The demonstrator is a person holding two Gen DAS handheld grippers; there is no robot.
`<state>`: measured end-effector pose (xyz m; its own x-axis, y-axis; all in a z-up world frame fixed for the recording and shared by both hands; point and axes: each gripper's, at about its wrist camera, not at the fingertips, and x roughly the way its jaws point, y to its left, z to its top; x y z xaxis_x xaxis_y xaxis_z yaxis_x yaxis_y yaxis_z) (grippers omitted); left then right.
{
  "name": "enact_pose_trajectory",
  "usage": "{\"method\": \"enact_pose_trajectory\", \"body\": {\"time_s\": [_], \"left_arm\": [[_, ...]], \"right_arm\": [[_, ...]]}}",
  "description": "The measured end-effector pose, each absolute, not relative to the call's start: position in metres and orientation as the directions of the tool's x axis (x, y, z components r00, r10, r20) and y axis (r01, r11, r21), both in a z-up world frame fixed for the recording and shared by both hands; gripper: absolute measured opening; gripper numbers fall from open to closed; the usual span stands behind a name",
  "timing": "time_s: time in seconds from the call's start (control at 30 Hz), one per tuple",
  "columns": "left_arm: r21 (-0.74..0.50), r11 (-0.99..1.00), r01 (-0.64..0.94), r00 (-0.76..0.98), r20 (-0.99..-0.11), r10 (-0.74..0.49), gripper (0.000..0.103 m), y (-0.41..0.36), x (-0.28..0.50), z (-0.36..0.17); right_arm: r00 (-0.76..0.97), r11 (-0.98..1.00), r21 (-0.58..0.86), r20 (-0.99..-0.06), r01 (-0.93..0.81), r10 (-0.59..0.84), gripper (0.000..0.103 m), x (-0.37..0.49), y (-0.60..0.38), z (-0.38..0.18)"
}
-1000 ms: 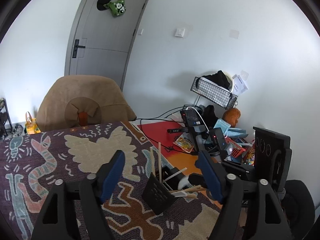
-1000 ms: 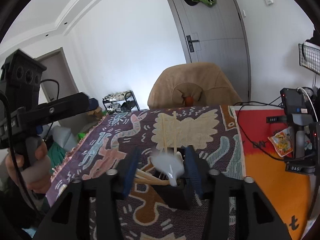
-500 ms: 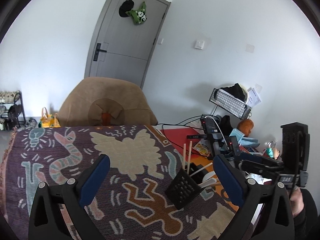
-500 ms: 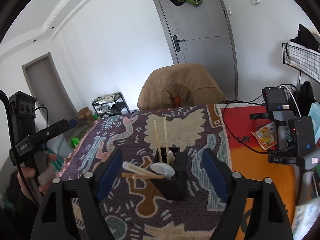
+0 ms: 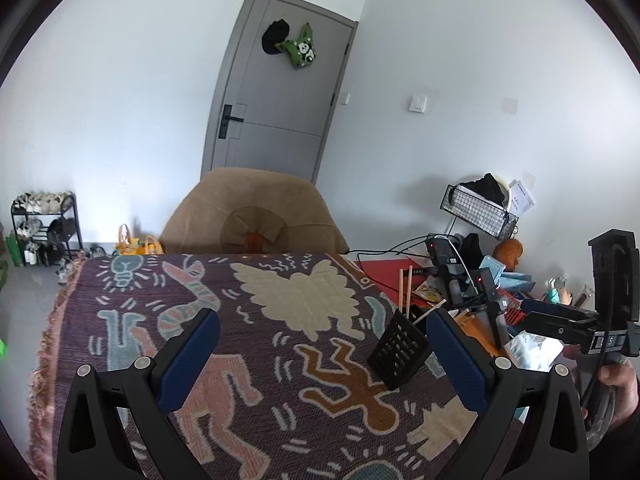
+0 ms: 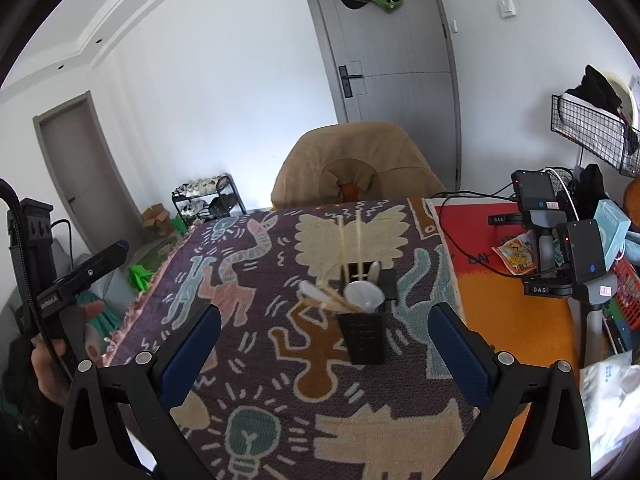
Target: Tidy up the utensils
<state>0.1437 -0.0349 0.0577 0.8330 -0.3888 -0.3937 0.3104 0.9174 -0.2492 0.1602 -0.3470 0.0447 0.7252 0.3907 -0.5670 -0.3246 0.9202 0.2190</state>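
With both the left gripper and the right gripper spread wide and empty, the light, probably tippy black utensil caddy at frame centre is best gripped across its stiff walls, not by the thin chopsticks.

Left gripper spread wide above a patterned cloth, nothing between its blue pads.

A black slotted utensil holder stands tilted on the patterned cloth, just inside the right-hand finger; two chopsticks rise from it, with what look like more sticks leaning out to the right, partly hidden. At the right edge the right gripper shows side-on, its hand below. Behind are a tan chair, a grey door and a wire basket.
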Motion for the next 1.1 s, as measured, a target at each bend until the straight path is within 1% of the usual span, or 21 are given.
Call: {"method": "enact_pose_trajectory", "body": {"time_s": [0.2,0.3,0.43,0.53,0.7,0.77,0.83,1.1], "left_arm": [[-0.233,0.933,0.274,0.861,-0.373,-0.346,0.103,-0.014,0.111,0.060],[-0.247,0.936,0.252,0.870,-0.365,-0.330,0.103,-0.001,0.095,0.060],[-0.234,0.945,0.229,0.879,-0.368,-0.304,0.103,0.008,0.077,0.060],[-0.224,0.949,0.222,0.882,-0.369,-0.294,0.103,0.013,0.063,0.058],[-0.223,0.957,0.186,0.887,-0.381,-0.261,0.103,0.023,0.048,0.052],[-0.216,0.961,0.174,0.890,-0.383,-0.247,0.103,0.025,0.043,0.050],[-0.202,0.967,0.157,0.890,-0.395,-0.227,0.103,0.027,0.038,0.047],[-0.181,0.981,0.076,0.895,-0.422,-0.147,0.103,0.036,0.016,0.038]], "right_arm": [[0.745,0.939,0.178,-0.573,-0.294,0.342,0.103,0.139,-0.332,0.045],[0.751,0.939,0.194,-0.565,-0.283,0.343,0.103,0.128,-0.329,0.044],[0.760,0.935,0.228,-0.545,-0.272,0.354,0.103,0.114,-0.326,0.042],[0.773,0.936,0.235,-0.531,-0.261,0.348,0.103,0.103,-0.319,0.037],[0.782,0.928,0.291,-0.512,-0.231,0.355,0.103,0.089,-0.311,0.022],[0.803,0.941,0.278,-0.507,-0.193,0.314,0.103,0.082,-0.308,0.017],[0.811,0.943,0.279,-0.500,-0.181,0.304,0.103,0.078,-0.306,0.013],[0.824,0.963,0.210,-0.505,-0.172,0.257,0.103,0.059,-0.286,0.010]]}}
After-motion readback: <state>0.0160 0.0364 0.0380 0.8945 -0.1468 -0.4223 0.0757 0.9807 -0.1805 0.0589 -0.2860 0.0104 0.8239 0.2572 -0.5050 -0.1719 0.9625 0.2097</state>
